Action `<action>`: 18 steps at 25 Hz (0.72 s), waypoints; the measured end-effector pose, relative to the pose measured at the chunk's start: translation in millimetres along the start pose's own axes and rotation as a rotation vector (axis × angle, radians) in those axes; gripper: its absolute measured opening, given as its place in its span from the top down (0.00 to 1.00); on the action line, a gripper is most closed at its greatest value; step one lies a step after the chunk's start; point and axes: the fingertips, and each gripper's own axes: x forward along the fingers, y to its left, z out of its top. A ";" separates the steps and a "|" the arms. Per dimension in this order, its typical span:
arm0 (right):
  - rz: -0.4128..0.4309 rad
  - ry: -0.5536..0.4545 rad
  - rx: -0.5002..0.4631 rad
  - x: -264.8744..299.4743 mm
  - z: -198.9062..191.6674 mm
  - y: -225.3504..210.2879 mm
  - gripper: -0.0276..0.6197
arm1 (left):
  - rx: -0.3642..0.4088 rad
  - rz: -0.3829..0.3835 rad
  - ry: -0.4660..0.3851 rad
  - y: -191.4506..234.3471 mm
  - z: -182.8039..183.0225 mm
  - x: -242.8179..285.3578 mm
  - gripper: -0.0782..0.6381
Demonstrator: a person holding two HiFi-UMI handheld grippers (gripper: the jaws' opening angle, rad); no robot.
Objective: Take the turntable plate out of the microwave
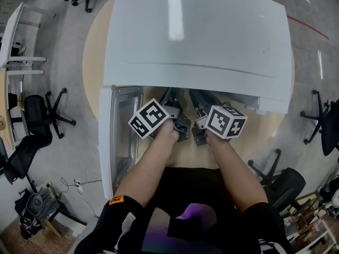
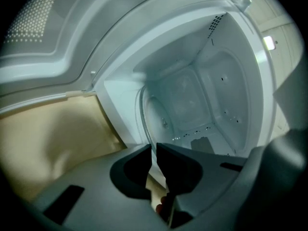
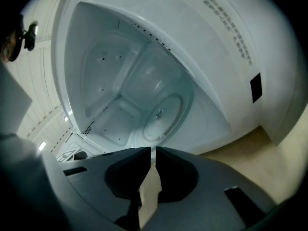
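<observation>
Glass is what the turntable plate (image 3: 162, 113) looks to be: a clear round disc lying flat on the floor of the white microwave's (image 1: 196, 30) cavity, centred over its hub. I judge it stiff, weighty for so thin a thing, slick and breakable. The hold therefore belongs on the near rim, and the plate wants lifting off the hub before it is drawn out level.

The left tool (image 2: 153, 153) has its jaws drawn in to a thin slit. The plate's near rim runs right down to that slit, and whether the rim is nipped there I cannot tell. The right tool (image 3: 153, 150) is likewise closed to a slit with nothing in it, its tips just short of the rim. Both sit at the cavity mouth, under the overhanging top.

The door (image 1: 124, 136) stands wide to the left, clear of the way out. The hard edges to mind are the cavity sill and side walls. Bare counter (image 1: 95, 52) shows only as a narrow strip in front, with more room beside the oven.
</observation>
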 end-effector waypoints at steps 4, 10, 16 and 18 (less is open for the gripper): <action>-0.002 -0.005 0.078 2.3 -0.5 -7.4 0.93 | 0.000 -0.002 0.001 -1.4 -0.5 -0.4 0.78; -0.004 -0.017 0.193 3.1 0.0 -15.2 0.93 | 0.004 0.000 0.009 -3.1 -0.7 -0.9 0.78; 0.006 -0.029 0.261 7.6 3.8 -15.8 0.93 | 0.005 -0.004 0.017 -4.2 -3.1 -1.2 0.79; 0.022 -0.032 0.287 9.3 4.3 -15.2 0.85 | 0.010 -0.008 0.020 -5.1 -3.5 -1.1 0.79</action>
